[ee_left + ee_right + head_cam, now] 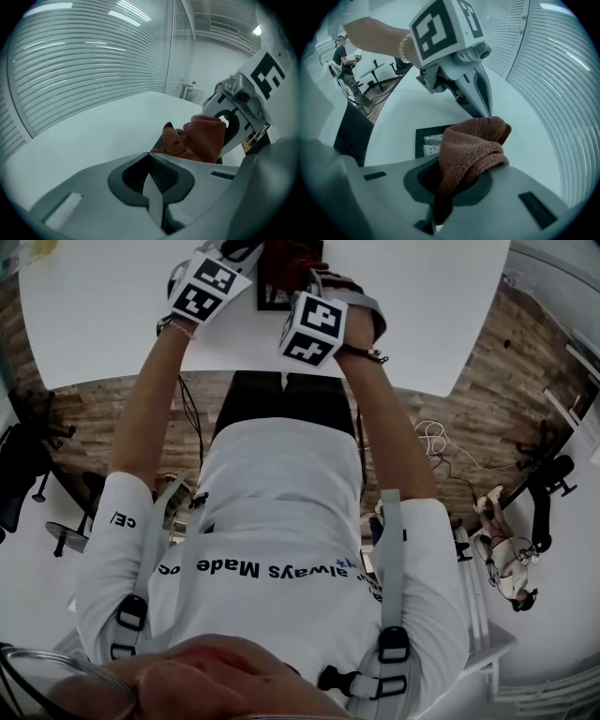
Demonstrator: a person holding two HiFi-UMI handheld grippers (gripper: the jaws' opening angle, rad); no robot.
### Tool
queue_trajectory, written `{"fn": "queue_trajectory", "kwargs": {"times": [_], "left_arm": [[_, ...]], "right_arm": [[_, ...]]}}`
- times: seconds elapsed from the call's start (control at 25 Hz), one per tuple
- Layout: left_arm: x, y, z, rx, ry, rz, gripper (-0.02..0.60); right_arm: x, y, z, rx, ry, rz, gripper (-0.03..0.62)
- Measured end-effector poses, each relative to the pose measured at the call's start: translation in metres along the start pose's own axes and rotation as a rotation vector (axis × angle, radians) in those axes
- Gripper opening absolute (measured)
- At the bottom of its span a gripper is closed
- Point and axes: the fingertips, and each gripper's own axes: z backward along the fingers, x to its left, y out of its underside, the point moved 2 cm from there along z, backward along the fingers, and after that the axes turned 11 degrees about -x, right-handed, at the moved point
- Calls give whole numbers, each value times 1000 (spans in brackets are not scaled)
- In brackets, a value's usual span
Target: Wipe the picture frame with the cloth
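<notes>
Here, the right gripper (450, 180) was clamped on the brown cloth (474, 143); the cloth bunched over the right part of the black picture frame (423, 140), lying flat on the white table (422, 306); the left gripper (150, 157) was closed on nothing, near the cloth; the shirt (281, 493) print read "always Made".

Most of the picture frame (427, 140) beyond the right tool (454, 164) is covered by the cloth (473, 145), what the frame shows is too blurred to tell, the cloth's lower end is buried between that tool's jaws, and the left tool (485, 110) tip vanishes behind the cloth, frame contact unclear.
</notes>
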Motion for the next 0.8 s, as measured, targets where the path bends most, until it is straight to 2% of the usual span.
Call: {"fn": "queue_trajectory", "kwargs": {"times": [0.6,0.72,0.8], "left_arm": [[1,0,-3,7,-6,3,2],[1,0,0,7,-6,3,2],[1,0,1,5,-4,4,2]], "right_arm": [[74,14,19,39,-128,75,20],[74,8,39,31,-149,61,20],[59,-6,63,-8,-120,44,20]]}}
